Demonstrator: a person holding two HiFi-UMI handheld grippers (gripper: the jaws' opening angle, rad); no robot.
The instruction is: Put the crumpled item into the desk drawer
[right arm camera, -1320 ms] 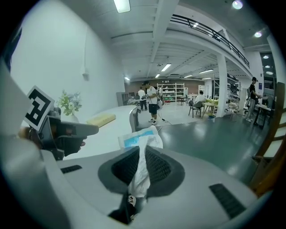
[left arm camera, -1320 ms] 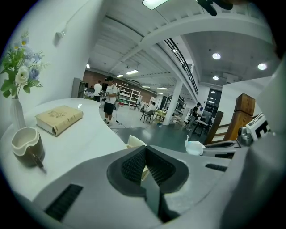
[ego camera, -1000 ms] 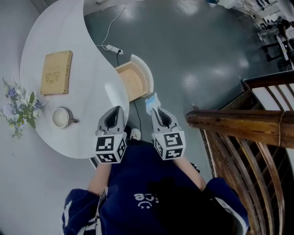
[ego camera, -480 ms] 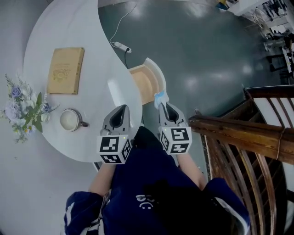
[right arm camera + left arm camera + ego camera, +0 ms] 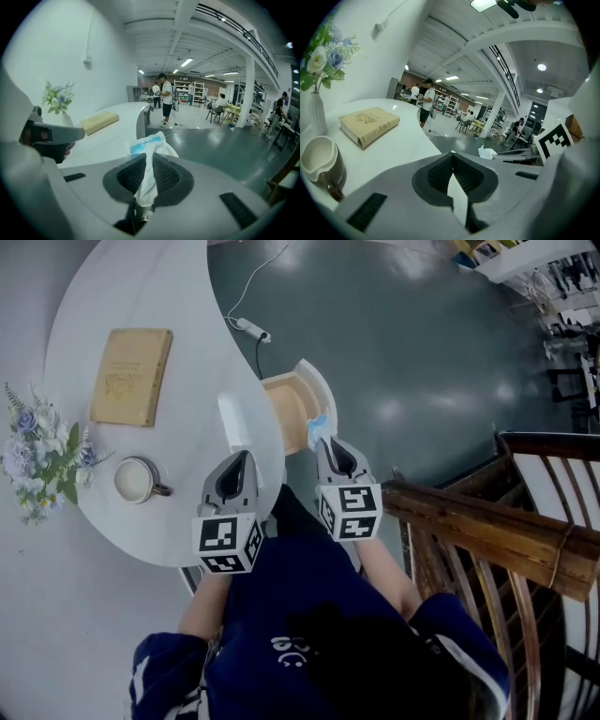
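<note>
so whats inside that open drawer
The drawer shows only a bare wooden bottom. Its inner end is hidden under the desk, and the crumpled item held by the right gripper covers part of its front.

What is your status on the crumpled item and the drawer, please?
Right gripper shut on crumpled wrapper; left gripper shut, empty. Wrapper at edge of open desk drawer, not yet in. Nothing seen blocking it.

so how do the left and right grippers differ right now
The right gripper is shut on the crumpled item; the left gripper is shut on nothing. The right gripper's tips reach the open drawer front; the left gripper's are over the table edge. Both point forward, side by side.
</note>
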